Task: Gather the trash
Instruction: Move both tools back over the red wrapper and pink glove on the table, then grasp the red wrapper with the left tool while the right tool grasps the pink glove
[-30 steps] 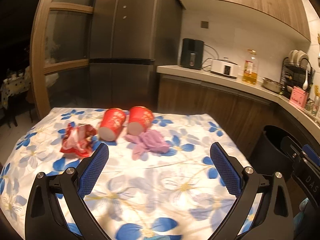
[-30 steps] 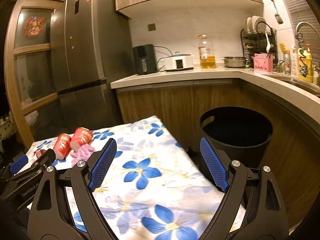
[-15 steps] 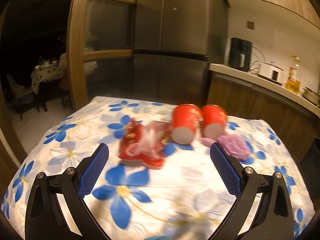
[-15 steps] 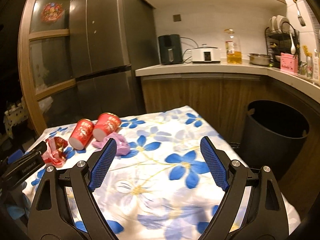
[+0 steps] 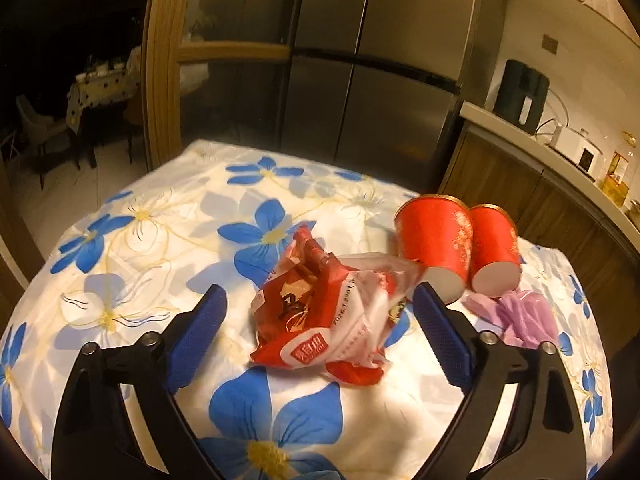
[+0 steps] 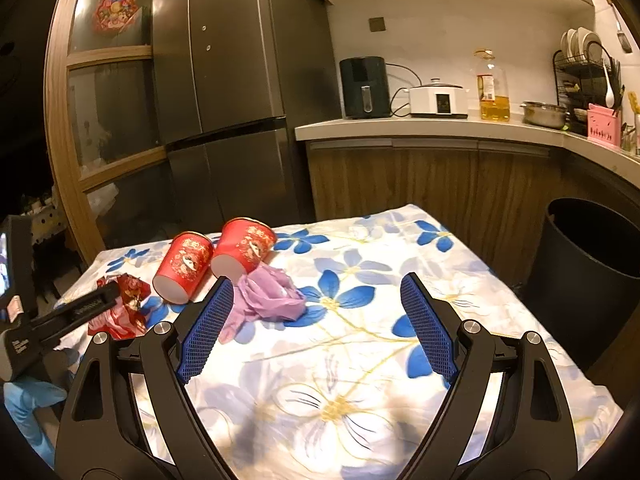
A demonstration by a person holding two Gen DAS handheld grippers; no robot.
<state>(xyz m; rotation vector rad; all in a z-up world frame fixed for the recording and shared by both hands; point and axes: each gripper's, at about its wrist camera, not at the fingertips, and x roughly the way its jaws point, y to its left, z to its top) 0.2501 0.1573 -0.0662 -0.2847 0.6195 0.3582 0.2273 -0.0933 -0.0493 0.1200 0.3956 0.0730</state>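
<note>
Your left tool [image 5: 316, 324] straddles the crumpled red snack wrapper [image 5: 324, 316] on the flower-print bench [image 5: 132, 240], and its jaws are closing, though the blue pads [image 5: 200, 332] stand clear of the wrapper on both sides. The wrapper is light, slick film, so if you close too high you may catch only a loose fold, and it could slide out on the way to the black bin [image 6: 592, 280], which sits well apart at the far right of the bench. One pad is just beside the nearer red paper cup [image 5: 436, 248]; a sideways nudge would likely roll it, since both cups lie on their sides, and it could push the second cup [image 5: 496, 252] or go off the edge. Press too low and you may pinch the tablecloth with the wrapper and drag everything. Your right tool [image 6: 316, 328] is spread wide with nothing between its pads, hovering near the purple crumpled bag [image 6: 268, 300]; its near pad could snag that bag if you drift left.
</note>
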